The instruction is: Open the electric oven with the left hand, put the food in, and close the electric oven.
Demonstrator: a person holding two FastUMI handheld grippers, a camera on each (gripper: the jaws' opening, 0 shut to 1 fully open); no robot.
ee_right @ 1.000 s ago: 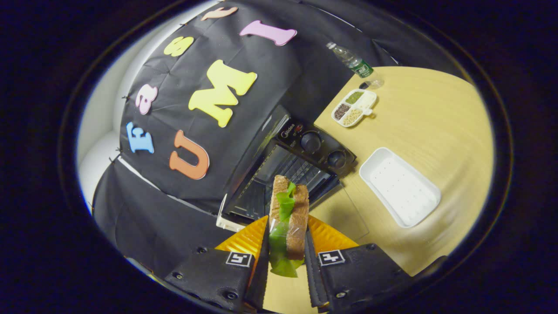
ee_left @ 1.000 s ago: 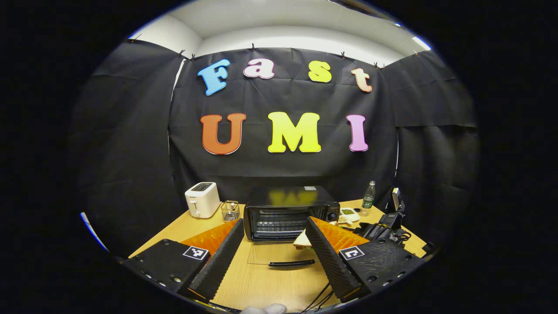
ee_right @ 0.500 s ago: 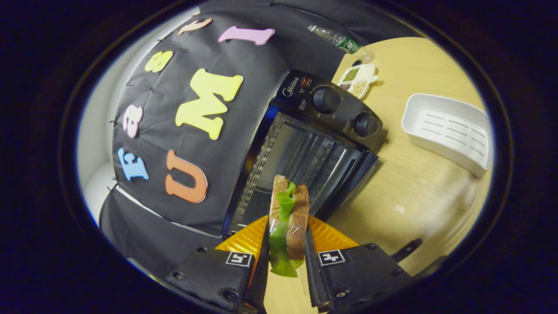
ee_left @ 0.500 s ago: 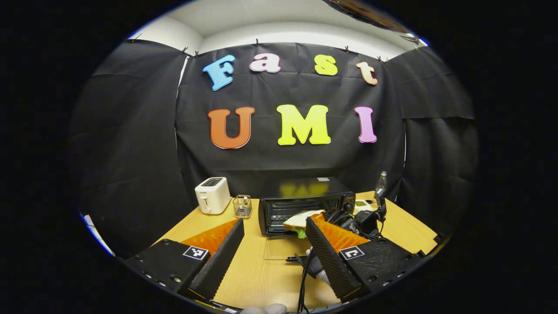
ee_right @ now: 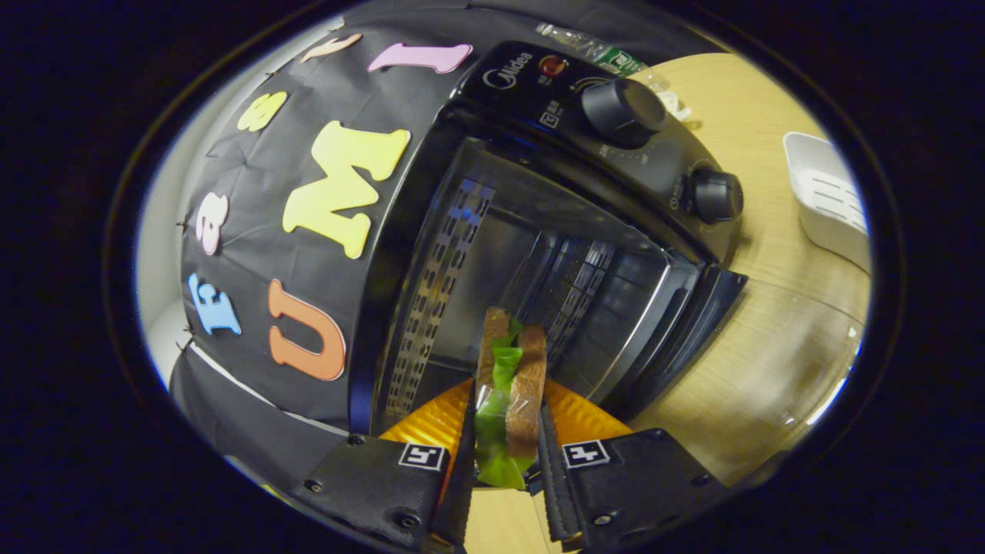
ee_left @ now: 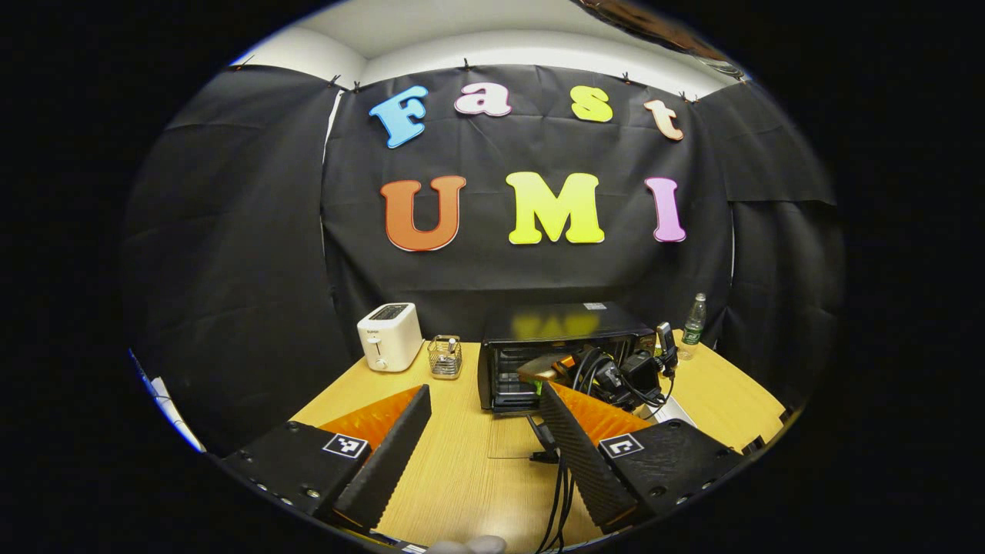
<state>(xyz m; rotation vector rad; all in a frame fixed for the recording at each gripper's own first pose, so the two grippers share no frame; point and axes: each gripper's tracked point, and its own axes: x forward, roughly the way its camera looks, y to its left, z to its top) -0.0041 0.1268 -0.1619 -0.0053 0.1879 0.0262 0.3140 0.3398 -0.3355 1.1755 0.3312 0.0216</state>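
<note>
The black electric oven (ee_left: 565, 338) stands at the back of the wooden table, its glass door (ee_left: 514, 435) folded down flat in front. My left gripper (ee_left: 485, 391) hovers open and holds nothing, well short of the door. In the right gripper view, my right gripper (ee_right: 506, 400) is shut on a brown-bread sandwich with lettuce (ee_right: 528, 377), held on edge right at the oven's open mouth (ee_right: 539, 277). The left gripper view shows the right gripper (ee_left: 616, 377), trailing cables, at the oven front with the sandwich (ee_left: 539, 368) at the opening.
A white toaster (ee_left: 388, 346) and a small wire basket (ee_left: 445, 356) stand left of the oven. A bottle (ee_left: 694, 327) stands to its right. A white tray (ee_right: 831, 200) lies on the table beyond the oven's two knobs (ee_right: 622, 111).
My right gripper has carried the sandwich forward from above the door to the oven's mouth. My left gripper has drawn back and to the left, staying open.
</note>
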